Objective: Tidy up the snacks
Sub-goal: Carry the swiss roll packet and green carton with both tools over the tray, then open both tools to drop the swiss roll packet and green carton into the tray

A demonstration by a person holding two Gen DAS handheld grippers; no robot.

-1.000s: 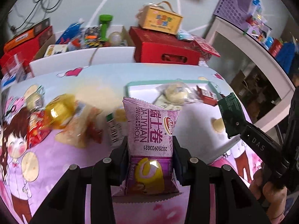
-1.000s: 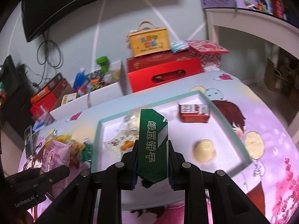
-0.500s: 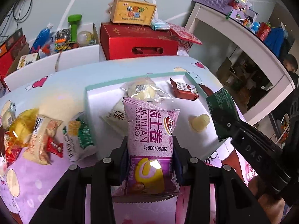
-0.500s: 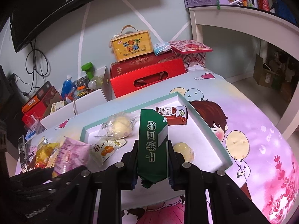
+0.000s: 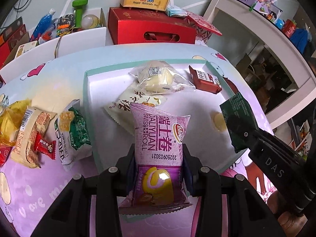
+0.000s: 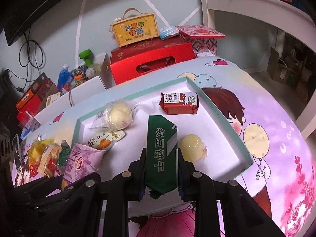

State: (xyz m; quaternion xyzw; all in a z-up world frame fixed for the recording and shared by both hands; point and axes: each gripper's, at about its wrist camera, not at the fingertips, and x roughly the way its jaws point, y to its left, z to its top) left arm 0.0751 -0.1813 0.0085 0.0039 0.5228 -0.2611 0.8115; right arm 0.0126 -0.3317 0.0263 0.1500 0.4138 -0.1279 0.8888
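Two packets in transit to the tray. The left gripper [image 5: 159,158] has its jaws clamped on the sides of a purple Swiss-roll packet [image 5: 160,138], held upright over the near left part of the white tray [image 5: 87,98] with the mint-green rim; the right gripper [image 6: 162,167] has its jaws closed narrowly on a dark green biscuit packet [image 6: 161,148], poised over the near middle of the tray, just beside a pale round jelly cup [image 6: 192,148]. Already in the tray are a clear-wrapped bun [image 6: 119,116] toward the far left corner, a flat white packet with orange fruit print [image 6: 106,141] just nearer than the bun, and a red-brown wrapped bar [image 6: 179,102] toward the far right corner. To the left of the tray, on the cartoon-printed desk [image 6: 276,138], a heap of unsorted snacks [image 5: 35,134] lies, the green-and-white packet [image 5: 72,132] among them touching the tray's left rim. The step in hand appears to be placement of both carried packets. The next move would call for lowering each into bare tray floor, the green packet clear of the jelly cup and the purple one clear of the white packet, then parting the jaws; the heap suggests the task is well short of done.
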